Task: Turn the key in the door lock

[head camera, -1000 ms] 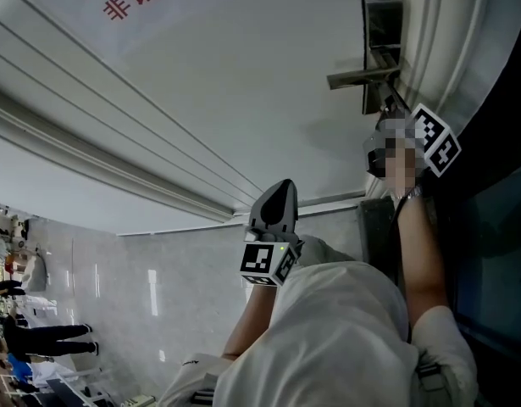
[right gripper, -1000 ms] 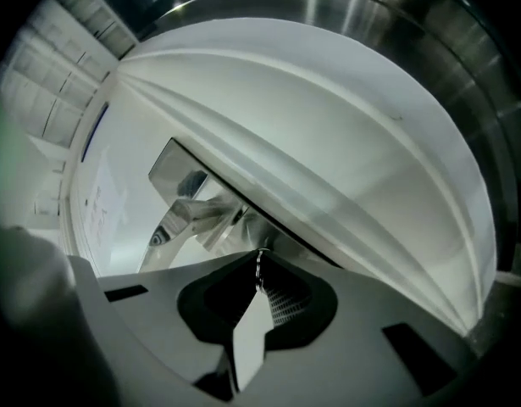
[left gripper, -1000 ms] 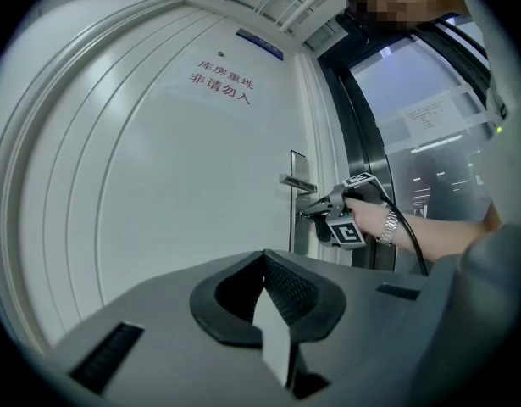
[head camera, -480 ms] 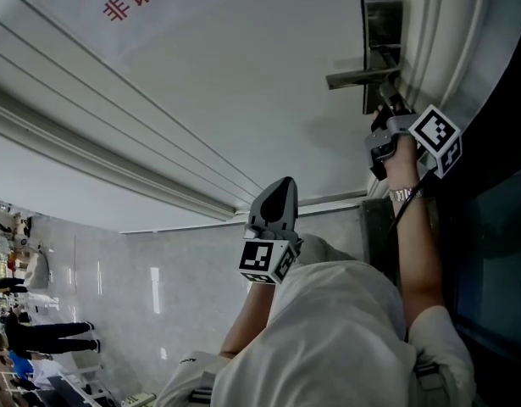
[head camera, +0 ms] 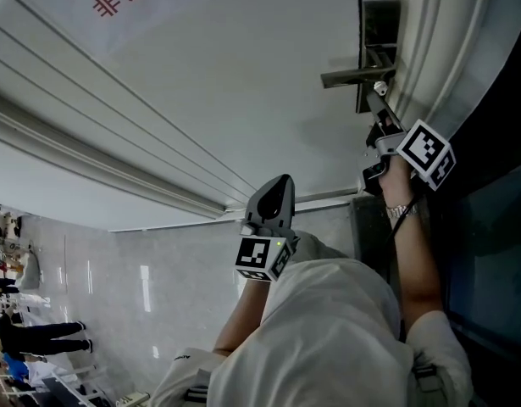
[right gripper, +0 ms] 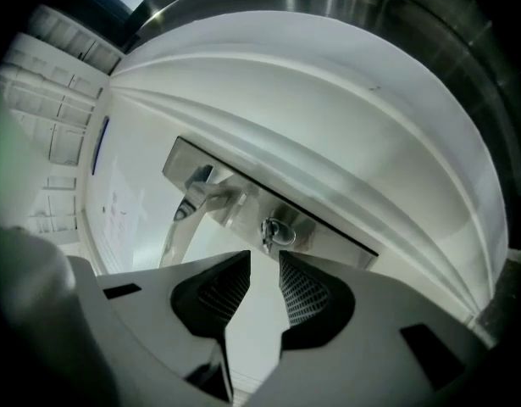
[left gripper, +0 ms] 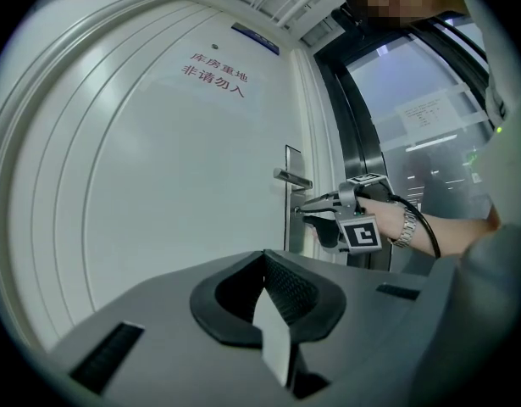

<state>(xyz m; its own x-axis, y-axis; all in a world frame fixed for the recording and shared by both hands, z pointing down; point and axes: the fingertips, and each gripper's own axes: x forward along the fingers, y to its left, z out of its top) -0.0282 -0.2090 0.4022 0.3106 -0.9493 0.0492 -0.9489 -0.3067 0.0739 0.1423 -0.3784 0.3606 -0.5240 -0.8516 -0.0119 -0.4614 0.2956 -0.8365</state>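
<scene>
Opening right gripper (right gripper: 264, 265) jaws, key (right gripper: 277, 231) beyond

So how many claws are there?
2. The left claw is shut and held back from the door. The right claw is up at the door lock; it has just been opening, with nothing between its sides.

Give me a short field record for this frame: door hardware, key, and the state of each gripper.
door: white, red lettering
lock plate: steel, with lever handle
key: in the keyhole, not gripped
right gripper: pointed at the key, jaws apart and just been opening, nothing between them
left gripper: jaws together, empty, held back from the door
</scene>
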